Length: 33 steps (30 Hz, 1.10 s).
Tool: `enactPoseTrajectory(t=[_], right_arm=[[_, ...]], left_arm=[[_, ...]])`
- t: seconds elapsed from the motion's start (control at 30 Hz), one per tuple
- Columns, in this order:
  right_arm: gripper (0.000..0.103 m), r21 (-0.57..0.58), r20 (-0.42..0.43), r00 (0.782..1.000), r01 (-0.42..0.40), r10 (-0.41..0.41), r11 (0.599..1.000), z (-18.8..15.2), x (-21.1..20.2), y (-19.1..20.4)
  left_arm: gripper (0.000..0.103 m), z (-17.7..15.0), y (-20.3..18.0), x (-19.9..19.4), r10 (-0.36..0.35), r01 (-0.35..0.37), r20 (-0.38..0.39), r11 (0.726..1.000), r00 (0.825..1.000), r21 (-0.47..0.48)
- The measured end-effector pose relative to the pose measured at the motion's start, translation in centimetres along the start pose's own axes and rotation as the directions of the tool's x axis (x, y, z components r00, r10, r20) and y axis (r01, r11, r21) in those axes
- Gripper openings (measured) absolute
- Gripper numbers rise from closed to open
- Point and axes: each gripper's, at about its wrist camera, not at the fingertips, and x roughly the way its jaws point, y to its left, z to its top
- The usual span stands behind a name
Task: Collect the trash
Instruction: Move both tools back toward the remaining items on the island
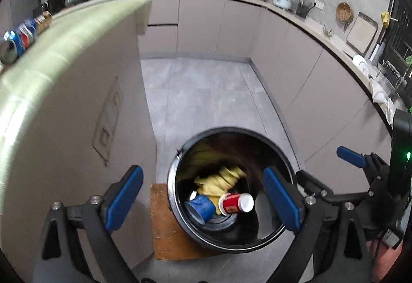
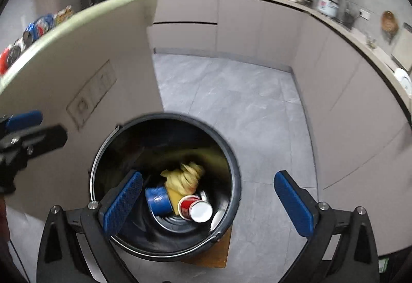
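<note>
Below both fingers [image 1: 280, 199] — cups [image 1: 235, 203] in bin [image 1: 177, 172].

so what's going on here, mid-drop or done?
A person holds both grippers over a round black trash bin that stands on a small brown wooden board on the grey kitchen floor. The left gripper and right gripper are both open with nothing between the blue pads. A red paper cup, a crushed blue can and crumpled yellow paper lie at the bottom of the bin. More cans sit on the counter edge at left.
</note>
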Motion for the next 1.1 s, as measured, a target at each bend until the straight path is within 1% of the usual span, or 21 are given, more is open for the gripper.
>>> enactPoseTrajectory(t=[0.17,0.23,0.27,0.33,0.43,0.63,0.73,0.83,0.97,1.03,1.1], right_arm=[[0.103,0.058,0.052,0.999,-0.001,-0.002,0.998,2.6,-3.5,-0.2],[0.103,0.076,0.072,0.997,-0.013,0.007,0.997,3.2,-4.8,0.1],[0.103,0.084,0.083,0.997,-0.020,0.013,0.996,3.3,-5.5,0.1],[0.103,0.098,0.103,0.994,-0.030,0.020,0.995,3.9,-6.7,0.5],[0.103,0.098,0.142,0.989,-0.051,0.036,0.994,4.8,-8.6,1.3],[0.103,0.072,0.184,0.980,-0.092,0.077,0.993,6.4,-10.9,3.7],[0.103,0.061,0.204,0.973,-0.124,0.110,0.990,6.9,-11.5,4.6],[0.103,0.030,0.246,0.959,-0.156,0.144,0.987,7.1,-12.7,5.9],[0.103,-0.053,0.196,0.966,-0.161,0.169,0.985,7.9,-13.2,8.7],[0.103,-0.077,0.196,0.963,-0.173,0.185,0.982,8.2,-13.5,10.0],[0.103,-0.088,0.206,0.953,-0.205,0.220,0.975,8.5,-13.8,11.0]], left_arm=[[0.102,0.6,0.5,-3.9,0.026,-0.026,0.054,1.000,0.998,-0.001],[0.102,1.1,0.6,-4.7,0.036,-0.037,0.069,0.999,0.997,0.007],[0.102,1.2,0.7,-5.8,0.038,-0.039,0.080,0.999,0.996,0.014],[0.102,1.9,0.9,-5.9,0.051,-0.053,0.097,0.998,0.994,0.016],[0.103,2.4,1.7,-7.6,0.066,-0.067,0.141,0.998,0.988,0.003],[0.103,2.8,3.4,-9.3,0.111,-0.107,0.186,0.994,0.976,-0.030],[0.103,2.7,4.8,-10.5,0.133,-0.123,0.195,0.990,0.972,-0.065],[0.103,2.3,6.2,-11.7,0.160,-0.142,0.205,0.985,0.966,-0.096],[0.103,1.8,8.5,-13.5,0.210,-0.182,0.214,0.973,0.954,-0.144],[0.103,1.6,10.1,-14.5,0.245,-0.210,0.216,0.962,0.945,-0.173],[0.103,1.1,11.6,-15.2,0.268,-0.225,0.214,0.953,0.939,-0.204]])
